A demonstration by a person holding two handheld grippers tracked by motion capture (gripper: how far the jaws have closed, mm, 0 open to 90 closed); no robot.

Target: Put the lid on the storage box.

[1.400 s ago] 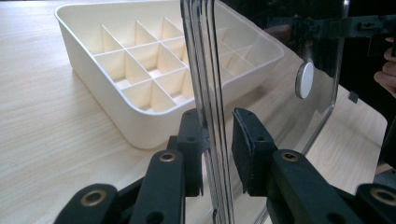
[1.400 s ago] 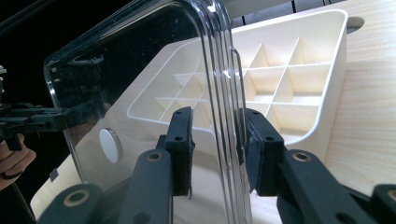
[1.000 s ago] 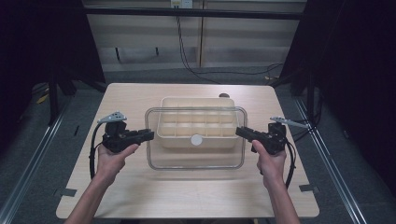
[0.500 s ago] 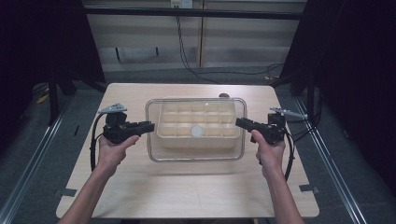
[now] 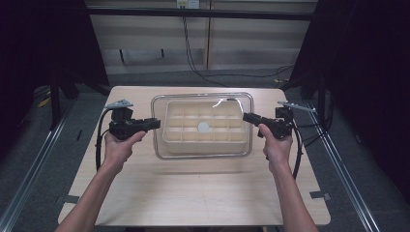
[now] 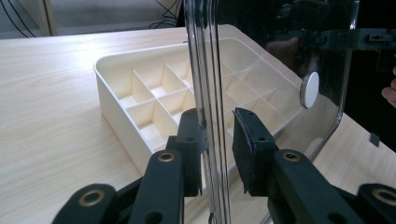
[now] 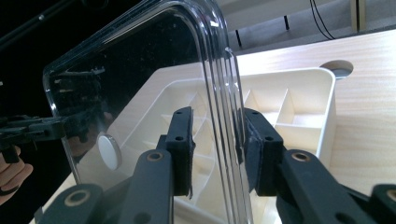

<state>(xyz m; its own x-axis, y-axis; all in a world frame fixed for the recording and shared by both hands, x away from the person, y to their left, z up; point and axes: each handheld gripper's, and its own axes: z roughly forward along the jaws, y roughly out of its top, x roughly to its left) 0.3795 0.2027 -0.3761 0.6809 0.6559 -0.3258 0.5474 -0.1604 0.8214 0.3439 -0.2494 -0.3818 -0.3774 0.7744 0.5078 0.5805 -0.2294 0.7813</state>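
Holding the clear lid (image 5: 202, 153) over the tray (image 5: 203, 147) on the table (image 5: 193, 193), I've got L gripper (image 5: 155, 123) and R gripper (image 5: 245, 117) each clamped on a short edge. Step: carrying it, I think. Next needs both hands level w/ matched pace. Can't tell lid-to-tray gap; tray compartments' contents hard to read.

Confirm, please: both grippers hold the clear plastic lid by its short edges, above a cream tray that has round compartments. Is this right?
Not quite. The cream plastic tray has rectangular compartments, as the left gripper view shows. The rest holds: the left gripper and right gripper hold the clear plastic lid above it.
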